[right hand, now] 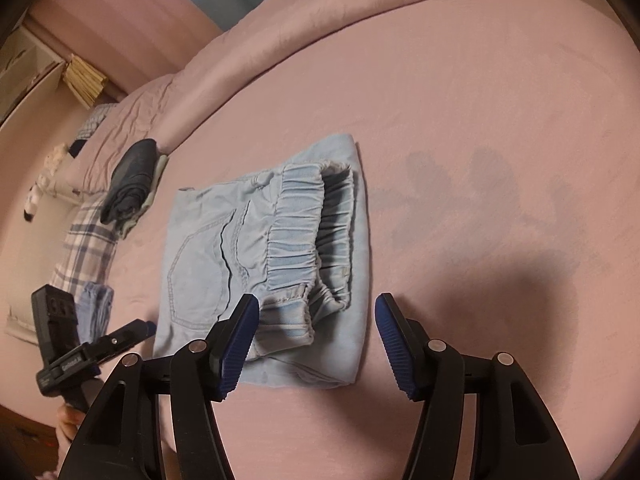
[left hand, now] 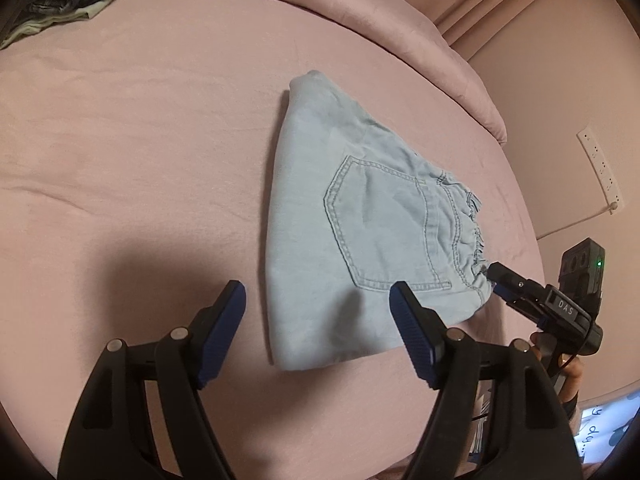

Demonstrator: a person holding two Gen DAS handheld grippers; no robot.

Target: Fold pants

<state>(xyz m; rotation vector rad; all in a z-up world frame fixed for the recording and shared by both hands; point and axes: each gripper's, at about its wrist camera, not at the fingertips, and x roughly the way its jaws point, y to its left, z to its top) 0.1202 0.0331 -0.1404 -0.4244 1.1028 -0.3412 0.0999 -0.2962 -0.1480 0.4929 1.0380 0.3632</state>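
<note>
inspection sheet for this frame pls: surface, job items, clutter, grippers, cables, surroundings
Surface: pink bed sheet, lightly creased, shadows across it.
Job's things: light blue pants folded into a compact stack, back pocket up, elastic waistband on top.
Clutter: dark folded clothes on a pale garment; plaid fabric at the bed edge.
Grippers: left gripper open, right finger over the stack's near edge; right gripper open at the waistband end, holding nothing.
Cables: thin cable on the right gripper's handle; wall cord below power strip.
Surroundings: pink duvet, pink wall.
</note>
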